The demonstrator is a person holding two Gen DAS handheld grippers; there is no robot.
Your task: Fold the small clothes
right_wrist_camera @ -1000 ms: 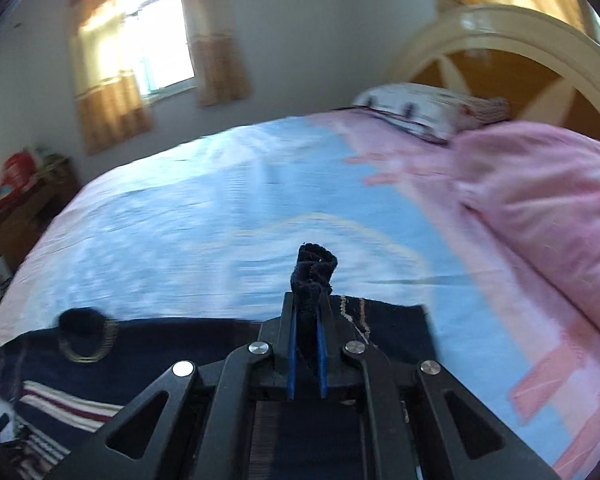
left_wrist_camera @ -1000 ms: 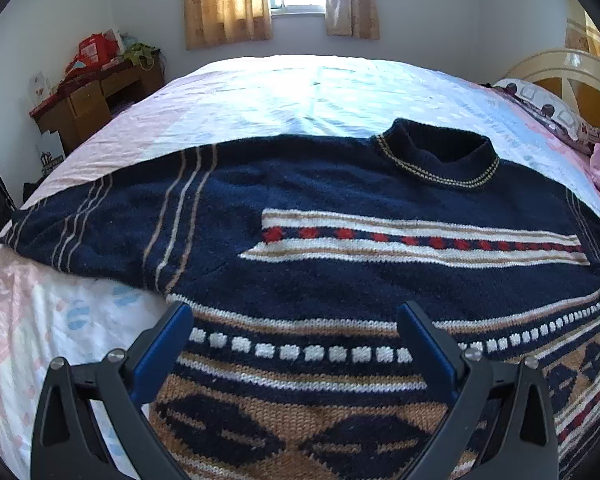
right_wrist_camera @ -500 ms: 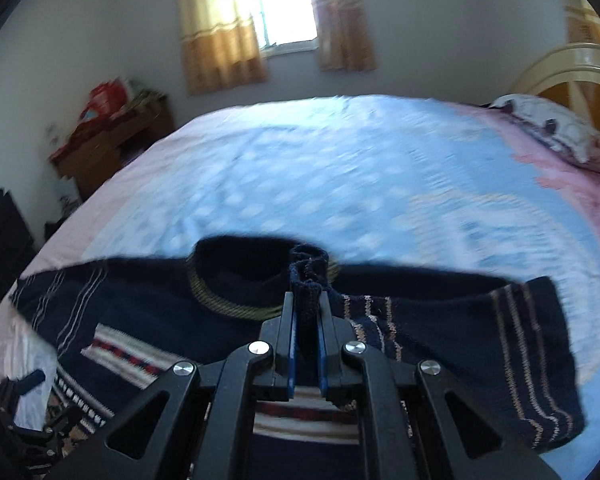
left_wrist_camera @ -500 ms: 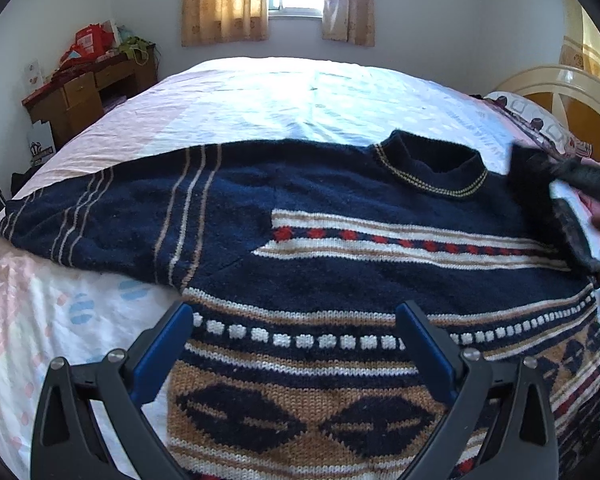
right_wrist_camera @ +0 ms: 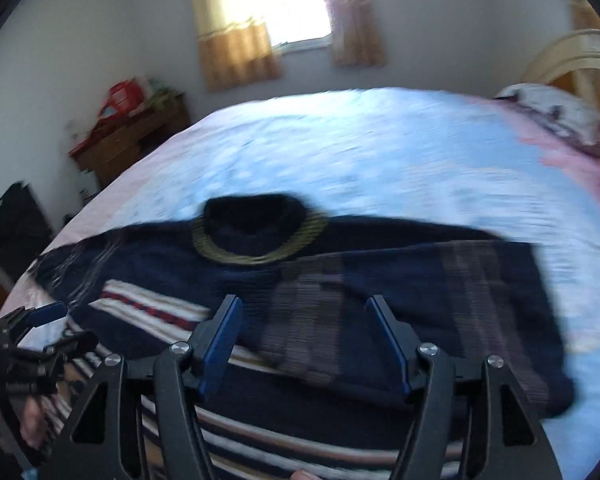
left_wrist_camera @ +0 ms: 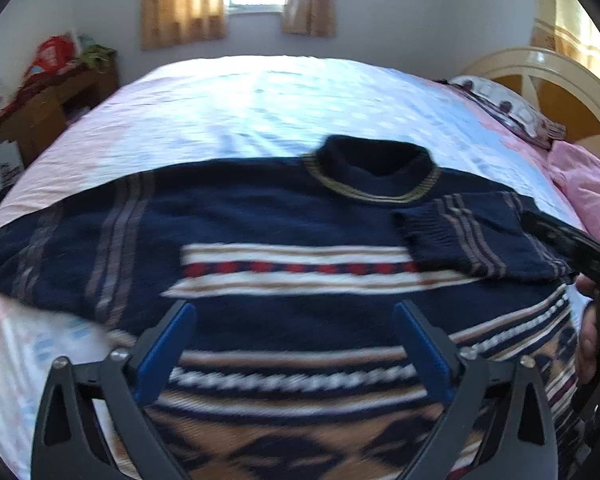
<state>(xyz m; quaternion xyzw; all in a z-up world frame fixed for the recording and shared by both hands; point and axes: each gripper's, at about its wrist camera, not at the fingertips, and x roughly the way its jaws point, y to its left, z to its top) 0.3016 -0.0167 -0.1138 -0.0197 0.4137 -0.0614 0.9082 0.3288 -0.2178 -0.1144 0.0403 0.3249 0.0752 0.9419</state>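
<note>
Lying flat, ribbed knit sweater [left_wrist_camera: 284, 216]; right jaws opening, left jaws closing, both empty.

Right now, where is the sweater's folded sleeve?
In the left wrist view the folded sleeve lies on the sweater's right side, just below the collar.

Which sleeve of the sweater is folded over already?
The sleeve by the pink blanket: it lies across the sweater's chest, cuff pointing inward. The other sleeve lies stretched flat out to the side.
</note>
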